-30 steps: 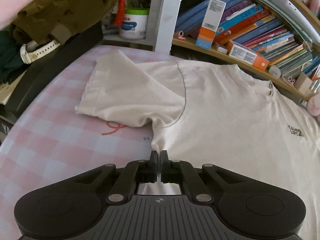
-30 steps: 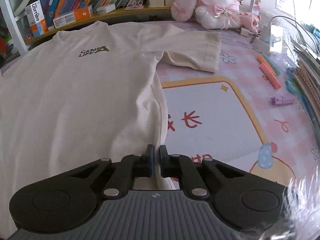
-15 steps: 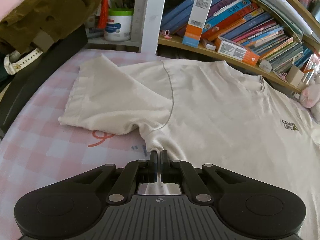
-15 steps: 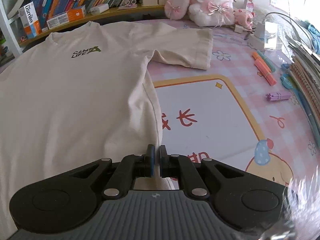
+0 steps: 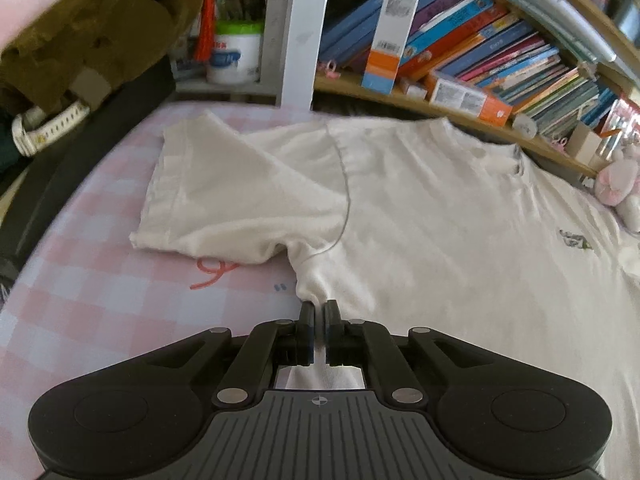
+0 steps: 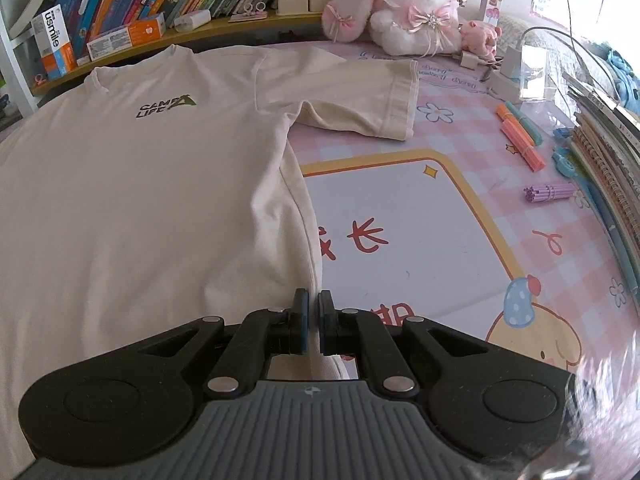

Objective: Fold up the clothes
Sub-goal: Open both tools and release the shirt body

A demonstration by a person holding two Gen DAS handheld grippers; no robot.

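Currently: cream T-shirt (image 6: pixel 140 184) spread flat on pink checked surface (image 5: pixel 80 300). Left gripper (image 5: pixel 319 312) jaws opening, side seam cloth between them. Right gripper (image 6: pixel 310 304) clamped on opposite side seam. White tub (image 5: pixel 236 58) holds pens; shelf (image 6: pixel 224 26) holds books.

One cream T-shirt (image 6: pixel 152 184) lies spread on the pink checked mat (image 6: pixel 400 216), with two short sleeves, one seen from each side. Two grippers, the left gripper (image 5: pixel 319 310) and the right gripper (image 6: pixel 313 300). Two white-and-pink plush toys (image 6: pixel 400 12) plus one small pink one (image 6: pixel 480 36). One bundle of purple sticks (image 6: pixel 550 192). One white watch (image 5: pixel 48 130). Books too many to count.
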